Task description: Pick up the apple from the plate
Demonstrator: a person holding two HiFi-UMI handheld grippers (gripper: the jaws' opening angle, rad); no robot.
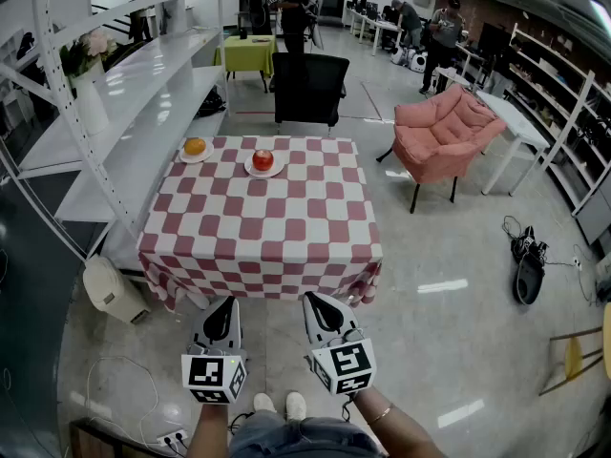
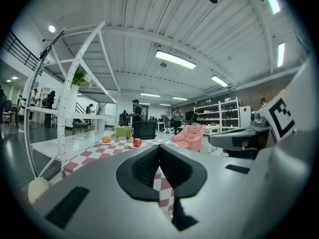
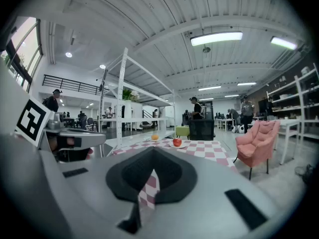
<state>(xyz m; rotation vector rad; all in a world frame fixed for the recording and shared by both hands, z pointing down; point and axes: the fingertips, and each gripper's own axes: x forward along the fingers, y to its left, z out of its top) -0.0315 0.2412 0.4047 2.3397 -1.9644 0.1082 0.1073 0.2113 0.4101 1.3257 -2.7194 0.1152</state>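
Observation:
A red apple [image 1: 263,159] lies on a small white plate [image 1: 264,171] at the far side of a table under a red-and-white checked cloth [image 1: 263,227]. To its left an orange [image 1: 195,146] rests on a second plate. Both grippers hang low in front of the table's near edge, well short of the apple. My left gripper [image 1: 225,305] and right gripper [image 1: 316,301] are shut and hold nothing. The apple [image 2: 137,142] shows far off above the left gripper [image 2: 158,146]. The right gripper view shows the apple [image 3: 177,142] beyond the right gripper [image 3: 152,151].
A black office chair [image 1: 307,89] stands behind the table and a pink armchair [image 1: 444,127] to its right. White shelving [image 1: 124,93] runs along the left. A white container [image 1: 113,291] sits by the table's left corner. Cables lie on the floor; people stand far back.

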